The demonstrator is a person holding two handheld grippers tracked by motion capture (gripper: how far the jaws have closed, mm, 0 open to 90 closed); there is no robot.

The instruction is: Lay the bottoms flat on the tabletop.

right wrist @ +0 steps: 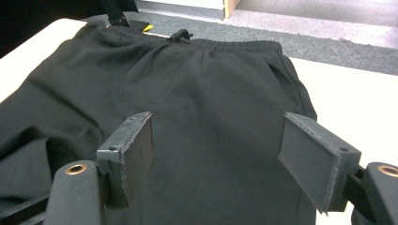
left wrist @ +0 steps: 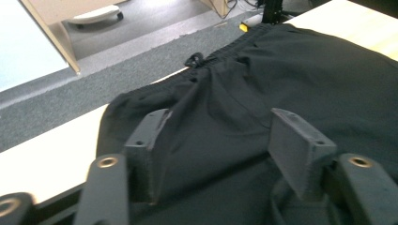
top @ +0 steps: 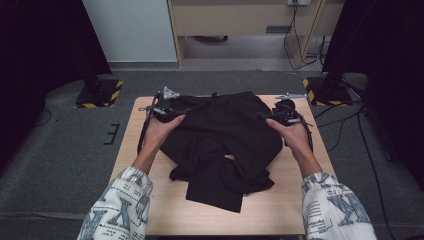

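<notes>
A black pair of pants (top: 225, 140) lies crumpled on the light wooden table (top: 280, 200), waistband toward the far edge and legs bunched toward the near side. My left gripper (top: 179, 111) rests at the garment's far left corner, its jaws (left wrist: 219, 117) open just above the fabric (left wrist: 300, 79). My right gripper (top: 267, 116) sits at the far right corner, jaws (right wrist: 218, 119) open wide over the cloth (right wrist: 202, 93). Neither pair of pads presses on the fabric. The drawstring knot (right wrist: 180, 34) sits on the elastic waistband by the table's far edge.
Two stand bases with yellow-black stripes (top: 100, 92) (top: 320, 90) flank the table's far corners. Cables (top: 350, 125) trail over the grey carpet at right. A wooden cabinet (top: 240, 20) stands behind. Bare tabletop shows to the left, right and near side of the garment.
</notes>
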